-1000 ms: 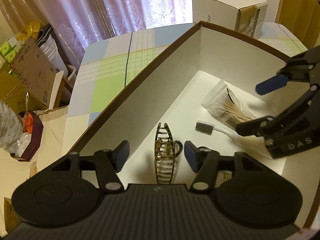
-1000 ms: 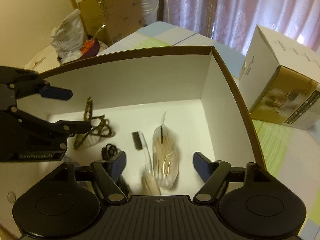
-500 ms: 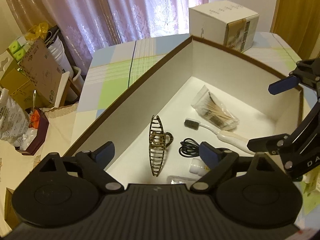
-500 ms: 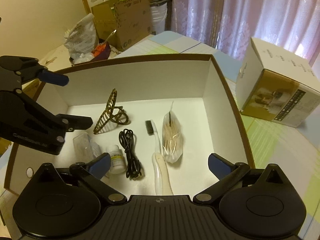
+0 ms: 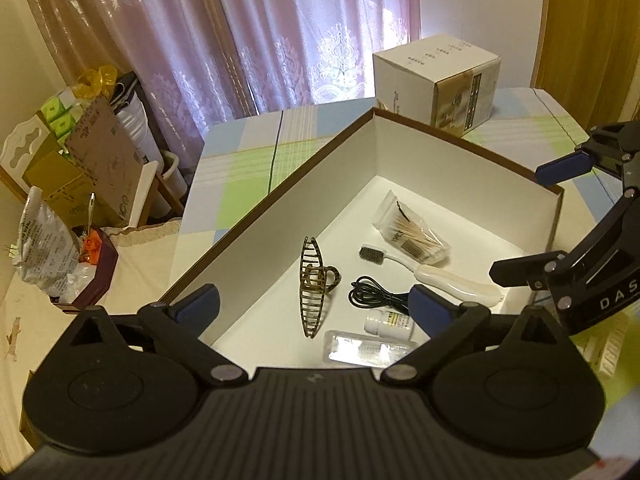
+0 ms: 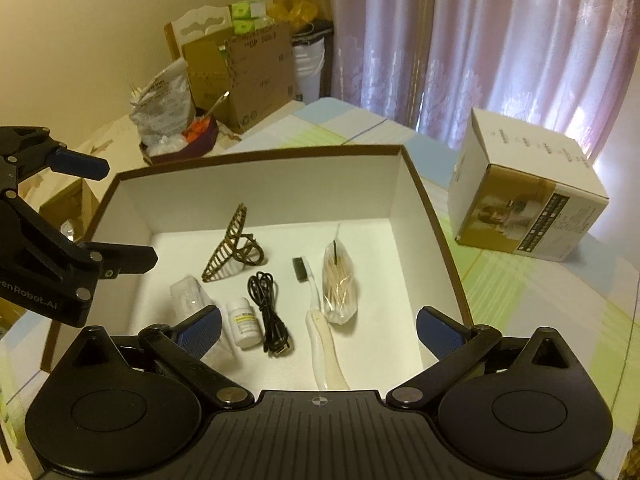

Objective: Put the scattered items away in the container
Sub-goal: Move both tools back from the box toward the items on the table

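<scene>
Six small items lie inside a white, brown-rimmed box [image 6: 424,200] on the checked desk [image 6: 532,300].
Toothbrush [image 6: 316,312] lies lengthwise, bristles toward the far wall; both tongs [image 5: 314,306] [image 6: 318,328] gape wide, empty.

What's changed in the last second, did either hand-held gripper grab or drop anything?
Both pulled up and back from the box. The left hand-held gripper and the right hand-held gripper opened wider; neither holds anything. The hair clip, toothbrush, cotton swabs, cable and bottle lie inside as before.
</scene>
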### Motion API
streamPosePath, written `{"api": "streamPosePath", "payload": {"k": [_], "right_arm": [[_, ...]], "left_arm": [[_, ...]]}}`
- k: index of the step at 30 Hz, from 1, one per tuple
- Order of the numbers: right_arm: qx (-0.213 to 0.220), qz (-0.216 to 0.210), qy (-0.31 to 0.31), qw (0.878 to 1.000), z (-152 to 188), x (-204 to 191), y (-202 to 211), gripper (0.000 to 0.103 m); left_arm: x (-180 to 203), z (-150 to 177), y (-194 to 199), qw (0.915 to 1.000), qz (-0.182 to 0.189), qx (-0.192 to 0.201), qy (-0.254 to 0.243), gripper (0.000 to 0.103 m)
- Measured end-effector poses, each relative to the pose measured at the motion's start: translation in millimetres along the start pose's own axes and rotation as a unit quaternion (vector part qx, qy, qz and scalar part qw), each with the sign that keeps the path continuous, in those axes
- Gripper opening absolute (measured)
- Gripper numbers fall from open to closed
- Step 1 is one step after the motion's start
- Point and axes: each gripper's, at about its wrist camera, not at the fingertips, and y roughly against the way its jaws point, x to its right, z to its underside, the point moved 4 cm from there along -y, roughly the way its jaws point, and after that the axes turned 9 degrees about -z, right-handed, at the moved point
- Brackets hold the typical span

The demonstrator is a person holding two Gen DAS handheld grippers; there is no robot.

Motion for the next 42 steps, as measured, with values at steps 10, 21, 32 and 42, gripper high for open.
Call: {"api": "streamPosePath", "payload": {"k": [10, 21, 32, 42], "right_arm": [[0.027, -0.004, 0.009, 1.000, 11.3, -18.0, 32.2, 0.101], [0.050, -0.009, 0.017, 0.999, 40.3, -34.8, 71.4, 0.101], [0.060, -0.009, -0.001, 0.998, 91.6, -49.5, 107.4, 0.101], [0.060, 0.013, -0.035, 0.997, 136.2, -50.7, 129.1, 0.101]], "left_arm": [[4.8, 7.3, 38.7, 0.9998, -0.005, 0.018, 0.005, 0.100], [21.3, 32.0, 80.5, 0.9994, 0.002, 0.030, 0.019, 0.100], [49.0, 68.9, 112.8, 0.9993, 0.013, 0.026, 0.023, 0.100], [82.5, 109.2, 118.4, 0.9994, 0.033, -0.005, 0.013, 0.100]]}}
